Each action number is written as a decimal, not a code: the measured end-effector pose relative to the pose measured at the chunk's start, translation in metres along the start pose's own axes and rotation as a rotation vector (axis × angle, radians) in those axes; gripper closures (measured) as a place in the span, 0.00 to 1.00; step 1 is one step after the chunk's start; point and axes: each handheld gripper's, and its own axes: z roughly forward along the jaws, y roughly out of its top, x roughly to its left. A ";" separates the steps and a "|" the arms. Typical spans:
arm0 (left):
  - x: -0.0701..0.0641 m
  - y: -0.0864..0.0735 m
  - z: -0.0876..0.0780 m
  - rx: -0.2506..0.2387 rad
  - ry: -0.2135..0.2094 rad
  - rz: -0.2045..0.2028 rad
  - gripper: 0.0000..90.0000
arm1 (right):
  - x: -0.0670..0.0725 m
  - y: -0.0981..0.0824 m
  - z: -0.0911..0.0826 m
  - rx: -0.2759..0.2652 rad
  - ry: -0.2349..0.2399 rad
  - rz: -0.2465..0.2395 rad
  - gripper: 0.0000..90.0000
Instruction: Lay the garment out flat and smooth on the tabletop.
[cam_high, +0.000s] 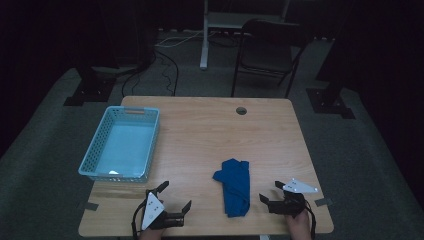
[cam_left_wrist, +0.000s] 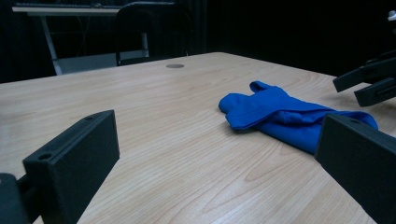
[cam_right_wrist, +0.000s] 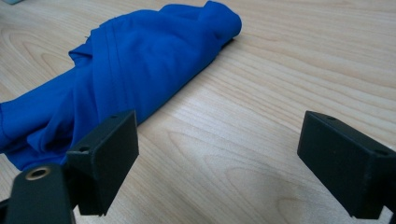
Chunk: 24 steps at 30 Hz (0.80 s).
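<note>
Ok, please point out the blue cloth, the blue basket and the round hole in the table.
blue cloth (cam_high: 235, 186), high view, middle of the crumpled fabric.
blue basket (cam_high: 134, 111), high view, far rim.
round hole (cam_high: 241, 110), high view, centre of the opening near the table's far edge.

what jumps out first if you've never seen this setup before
The crumpled blue cloth stands out, lying on the wooden table near its front edge, between the two grippers. The left gripper and right gripper rest on either side of it, jaws spread, holding nothing. A light blue basket sits at the table's left edge.
</note>
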 end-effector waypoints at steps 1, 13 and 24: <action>0.000 0.000 0.000 0.002 -0.001 -0.001 0.00 | 0.000 0.000 0.001 0.009 0.003 0.000 0.13; 0.000 0.000 0.001 0.008 0.001 0.001 0.00 | 0.001 0.001 0.003 0.042 -0.017 0.003 0.13; -0.001 0.001 0.002 0.012 -0.005 0.005 0.00 | 0.005 0.001 0.006 0.105 0.021 -0.027 0.13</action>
